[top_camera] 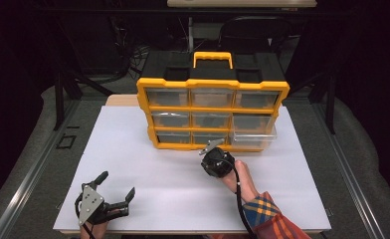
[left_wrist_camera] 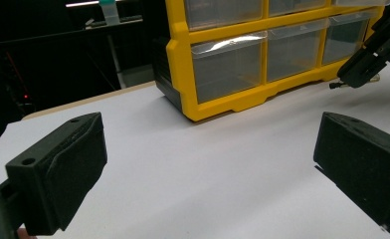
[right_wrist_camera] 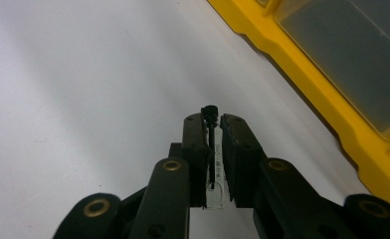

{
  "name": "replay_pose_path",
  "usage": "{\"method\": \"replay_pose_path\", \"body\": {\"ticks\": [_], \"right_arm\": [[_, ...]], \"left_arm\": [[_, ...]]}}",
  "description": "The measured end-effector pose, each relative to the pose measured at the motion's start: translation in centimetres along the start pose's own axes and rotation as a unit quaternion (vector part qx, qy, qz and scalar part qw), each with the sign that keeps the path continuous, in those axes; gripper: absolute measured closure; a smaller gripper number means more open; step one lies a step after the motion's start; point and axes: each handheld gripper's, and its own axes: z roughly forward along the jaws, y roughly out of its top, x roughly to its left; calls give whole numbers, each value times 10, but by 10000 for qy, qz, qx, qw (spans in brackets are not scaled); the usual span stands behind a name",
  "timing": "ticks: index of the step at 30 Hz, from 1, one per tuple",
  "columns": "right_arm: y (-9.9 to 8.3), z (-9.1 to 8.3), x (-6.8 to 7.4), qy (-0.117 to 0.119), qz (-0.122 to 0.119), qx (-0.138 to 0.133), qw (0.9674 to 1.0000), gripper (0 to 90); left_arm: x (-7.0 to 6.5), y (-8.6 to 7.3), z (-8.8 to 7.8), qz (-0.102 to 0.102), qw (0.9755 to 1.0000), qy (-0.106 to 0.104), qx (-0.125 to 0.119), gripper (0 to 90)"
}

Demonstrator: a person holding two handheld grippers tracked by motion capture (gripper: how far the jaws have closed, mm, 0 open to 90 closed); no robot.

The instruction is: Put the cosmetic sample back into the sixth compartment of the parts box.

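Observation:
A yellow organizer (top_camera: 212, 85) with clear drawers stands at the back of the white table. Its bottom right drawer (top_camera: 253, 140) is pulled out a little. Just in front of the organizer's bottom row, my right gripper (top_camera: 213, 155) points down at the table. In the right gripper view, this gripper (right_wrist_camera: 213, 122) is shut on a small black screw (right_wrist_camera: 210, 111), whose head pokes out past the fingertips. At the near left corner my left gripper (top_camera: 117, 183) rests open, with nothing between its jaws (left_wrist_camera: 208, 164). The right gripper (left_wrist_camera: 368, 59) also shows in the left gripper view, far off.
The white table top (top_camera: 133, 149) spreads between both grippers and out to the left. The organizer's yellow base (right_wrist_camera: 327, 92) lies close on the right of the right gripper. A black chair (top_camera: 252, 32) and cables sit behind the table in the dark.

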Motion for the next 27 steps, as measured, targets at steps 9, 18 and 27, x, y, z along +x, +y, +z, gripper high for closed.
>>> {"method": "replay_pose_path", "body": {"ticks": [9, 18, 27], "right_arm": [[13, -1, -4, 95, -344, 324, 9988, 808], [25, -2, -1, 181, -408, 628, 9970, 808], [35, -5, -4, 268, -317, 860, 9954, 808]], "left_arm": [[0, 0, -1, -10, 10000, 21, -21, 2], [0, 0, -1, 0, 10000, 13, -29, 2], [0, 0, -1, 3, 10000, 15, -28, 2]]}}
